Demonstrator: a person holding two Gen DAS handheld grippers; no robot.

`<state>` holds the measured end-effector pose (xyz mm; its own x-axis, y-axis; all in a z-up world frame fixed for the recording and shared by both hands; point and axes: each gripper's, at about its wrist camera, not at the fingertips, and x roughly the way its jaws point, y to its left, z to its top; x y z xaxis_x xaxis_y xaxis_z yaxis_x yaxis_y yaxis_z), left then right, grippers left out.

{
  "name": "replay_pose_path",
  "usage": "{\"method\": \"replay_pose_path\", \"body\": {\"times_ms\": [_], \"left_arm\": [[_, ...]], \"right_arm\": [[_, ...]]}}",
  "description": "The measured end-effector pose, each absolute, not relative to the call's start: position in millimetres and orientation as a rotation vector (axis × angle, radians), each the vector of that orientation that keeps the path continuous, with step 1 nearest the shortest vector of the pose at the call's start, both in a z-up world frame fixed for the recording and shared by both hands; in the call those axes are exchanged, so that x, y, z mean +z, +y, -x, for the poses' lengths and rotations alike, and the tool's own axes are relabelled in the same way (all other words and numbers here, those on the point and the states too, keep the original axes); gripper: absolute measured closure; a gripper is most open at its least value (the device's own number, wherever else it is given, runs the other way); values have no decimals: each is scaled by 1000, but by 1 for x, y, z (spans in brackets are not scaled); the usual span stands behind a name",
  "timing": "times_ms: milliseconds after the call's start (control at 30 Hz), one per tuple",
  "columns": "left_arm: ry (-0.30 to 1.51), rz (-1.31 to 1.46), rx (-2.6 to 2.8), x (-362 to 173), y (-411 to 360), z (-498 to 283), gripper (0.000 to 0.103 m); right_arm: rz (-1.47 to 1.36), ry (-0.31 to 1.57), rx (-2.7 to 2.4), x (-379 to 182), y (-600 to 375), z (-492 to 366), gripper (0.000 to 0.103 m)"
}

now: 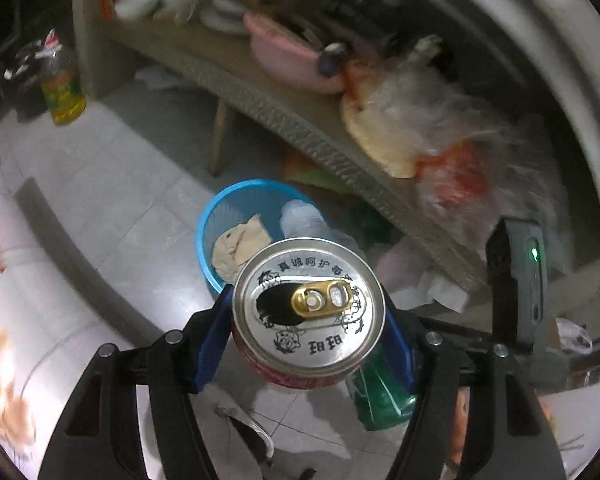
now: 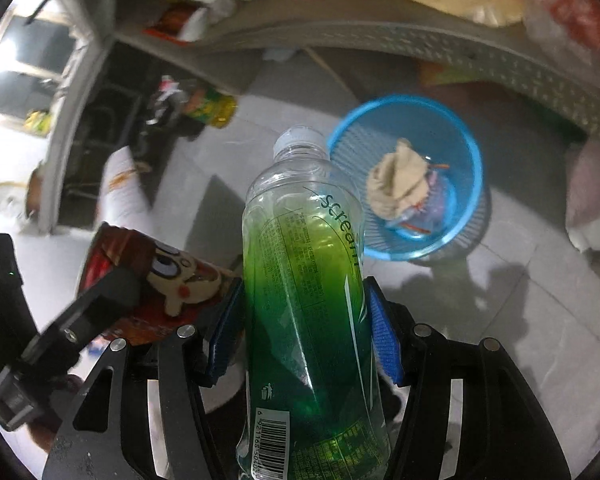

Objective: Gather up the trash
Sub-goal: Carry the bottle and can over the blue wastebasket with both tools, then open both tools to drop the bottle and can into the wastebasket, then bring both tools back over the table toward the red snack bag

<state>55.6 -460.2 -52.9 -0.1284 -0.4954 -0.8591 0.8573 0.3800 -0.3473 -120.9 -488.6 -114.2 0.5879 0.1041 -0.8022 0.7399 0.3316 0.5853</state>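
Observation:
My left gripper (image 1: 308, 320) is shut on an opened red drink can (image 1: 308, 312), its silver top with a gold pull tab facing the camera. My right gripper (image 2: 304, 308) is shut on a clear plastic bottle (image 2: 304, 280) with a green label and white cap, pointing away from the camera. Both hang above the tiled floor near a blue mesh bin (image 1: 216, 248) (image 2: 472, 172) that holds crumpled beige paper (image 2: 396, 180) and a small wrapper. In the right wrist view the can (image 2: 152, 276) and the left gripper's black fingers (image 2: 100, 304) show at lower left. The bottle (image 1: 380, 392) appears beside the can in the left wrist view.
A woven table (image 1: 284, 108) (image 2: 460, 48) stands just behind the bin, loaded with a pink basin (image 1: 288, 56), plastic bags (image 1: 440, 140) and dishes. A yellow-green bottle (image 1: 64, 92) stands on the floor at the far left. A pale patterned cushion edge (image 1: 4, 280) lies left.

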Motion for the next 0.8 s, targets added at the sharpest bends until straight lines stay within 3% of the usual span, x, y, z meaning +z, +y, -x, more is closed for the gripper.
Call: {"method": "replay_pose_path", "body": {"times_ms": [167,333,800], "left_arm": [[1247,-402,-1166,-78,-511,-73,37],[1233,-291,-1138,-75,-530,-88,27],[1060,-178,-1272,6,-440,-76,27]], "right_arm": [[-1174,932,-580,-152,-524,100,47],[-1095,918,-679,-178,-555,83,43],[-924,942,-737,-179,-503,115,42]]}}
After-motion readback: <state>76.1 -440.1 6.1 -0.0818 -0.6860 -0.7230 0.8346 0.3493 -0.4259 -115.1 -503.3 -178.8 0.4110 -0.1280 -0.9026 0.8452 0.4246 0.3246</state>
